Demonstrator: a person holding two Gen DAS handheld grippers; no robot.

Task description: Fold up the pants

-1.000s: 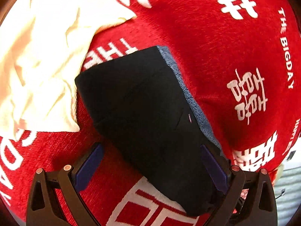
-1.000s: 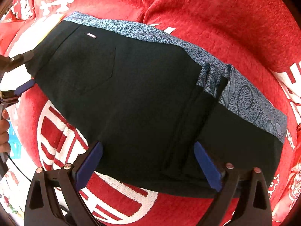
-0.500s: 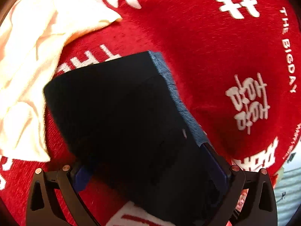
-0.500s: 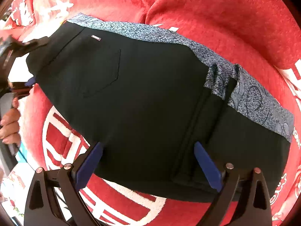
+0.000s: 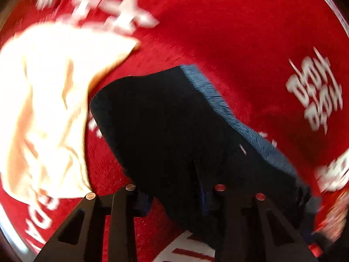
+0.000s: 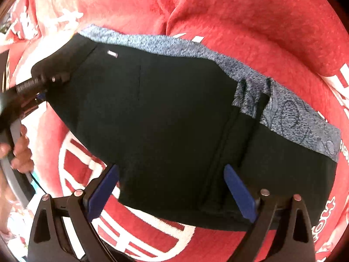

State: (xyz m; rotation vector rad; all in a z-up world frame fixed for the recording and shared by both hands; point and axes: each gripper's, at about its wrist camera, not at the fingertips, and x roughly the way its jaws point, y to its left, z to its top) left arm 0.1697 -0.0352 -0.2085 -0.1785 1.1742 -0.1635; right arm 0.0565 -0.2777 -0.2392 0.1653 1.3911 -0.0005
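Observation:
Black pants with a blue-grey patterned band lie folded on a red blanket. The left wrist view is blurred. In it my left gripper has its jaws closing, and the pants' near end is bunched between the pads. The right wrist view shows the same pants lengthwise, with my left gripper clamped on their far left end. My right gripper stands open, its blue pads astride the pants' near edge without pressing on them.
A crumpled cream cloth lies on the blanket just left of the pants. The red blanket bears white lettering and bulges in folds behind the pants. A person's hand holds the left gripper's handle at the left edge.
My left gripper's jaws went from wide open to narrow, pinching the pants' end, and the hand shifted and rolled, blurring its view. The right gripper stayed open in place.

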